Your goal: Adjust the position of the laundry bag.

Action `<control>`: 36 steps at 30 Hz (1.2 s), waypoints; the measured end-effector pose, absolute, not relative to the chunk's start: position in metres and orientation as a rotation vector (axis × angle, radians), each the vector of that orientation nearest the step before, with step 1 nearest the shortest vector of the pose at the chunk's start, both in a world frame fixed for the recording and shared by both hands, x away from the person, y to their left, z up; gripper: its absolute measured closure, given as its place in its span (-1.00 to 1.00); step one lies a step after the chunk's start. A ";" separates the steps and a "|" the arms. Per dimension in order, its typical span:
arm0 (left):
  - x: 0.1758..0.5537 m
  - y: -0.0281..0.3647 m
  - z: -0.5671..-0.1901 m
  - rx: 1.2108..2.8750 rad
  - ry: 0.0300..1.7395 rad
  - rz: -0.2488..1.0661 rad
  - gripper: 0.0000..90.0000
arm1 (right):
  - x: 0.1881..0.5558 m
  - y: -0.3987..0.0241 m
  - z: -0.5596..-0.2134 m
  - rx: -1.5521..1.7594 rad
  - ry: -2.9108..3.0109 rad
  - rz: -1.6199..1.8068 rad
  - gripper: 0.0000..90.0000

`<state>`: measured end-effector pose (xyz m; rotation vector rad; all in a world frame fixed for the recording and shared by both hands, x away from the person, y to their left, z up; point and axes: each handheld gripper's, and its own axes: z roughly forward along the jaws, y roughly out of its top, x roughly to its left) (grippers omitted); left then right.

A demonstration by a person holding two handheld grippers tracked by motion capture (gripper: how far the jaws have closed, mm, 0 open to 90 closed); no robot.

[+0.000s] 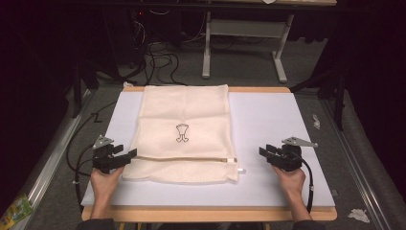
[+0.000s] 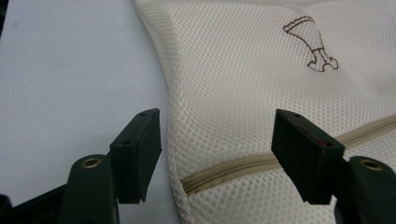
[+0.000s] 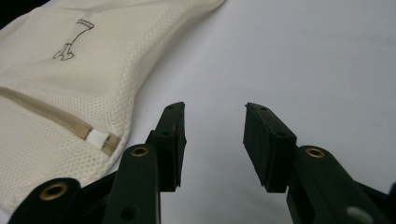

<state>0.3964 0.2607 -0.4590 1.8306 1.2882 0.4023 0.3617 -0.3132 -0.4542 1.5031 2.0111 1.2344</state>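
Note:
A cream mesh bag (image 1: pixel 184 134) lies flat on the white tabletop (image 1: pixel 273 120), with a small brown emblem (image 1: pixel 182 132) stitched at its middle and a tan zipper (image 1: pixel 191 159) running across near its front edge. My left gripper (image 1: pixel 129 154) rests at the bag's left edge, open. In the left gripper view its jaws (image 2: pixel 217 140) straddle the bag's edge and the zipper's end (image 2: pixel 224 169) without pressing on them. My right gripper (image 1: pixel 264 152) sits on the table right of the bag, open. Bare tabletop lies between its jaws (image 3: pixel 215 135), and the zipper's white tab (image 3: pixel 97 136) is off to their left.
The tabletop's wooden rim (image 1: pixel 206 214) runs along the front. Beyond the far edge are the legs of a grey desk (image 1: pixel 207 52) and black cables (image 1: pixel 160 62) on the floor. Paper scraps (image 1: pixel 358 214) lie on the floor at right, a yellow-green packet (image 1: pixel 14 211) at left.

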 end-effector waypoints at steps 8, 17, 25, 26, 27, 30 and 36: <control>0.402 0.257 -0.459 1.846 1.355 0.375 -0.25 | 0.369 -0.292 -0.453 1.483 2.091 1.234 0.35; 0.410 0.253 -0.462 1.867 1.394 0.358 -0.27 | 0.376 -0.271 -0.448 1.454 2.167 1.198 0.34; 0.416 0.249 -0.465 1.890 1.419 0.341 -0.25 | 0.387 -0.255 -0.452 1.462 2.227 1.188 0.31; 0.417 0.248 -0.465 1.893 1.421 0.339 -0.24 | 0.389 -0.253 -0.453 1.462 2.234 1.188 0.30; 0.418 0.247 -0.465 1.895 1.424 0.334 -0.24 | 0.390 -0.250 -0.455 1.472 2.240 1.192 0.29; 0.420 0.244 -0.466 1.910 1.431 0.337 -0.22 | 0.395 -0.242 -0.459 1.465 2.266 1.173 0.26; 0.421 0.243 -0.466 1.892 1.434 0.361 -0.08 | 0.401 -0.230 -0.460 1.458 2.272 1.175 0.29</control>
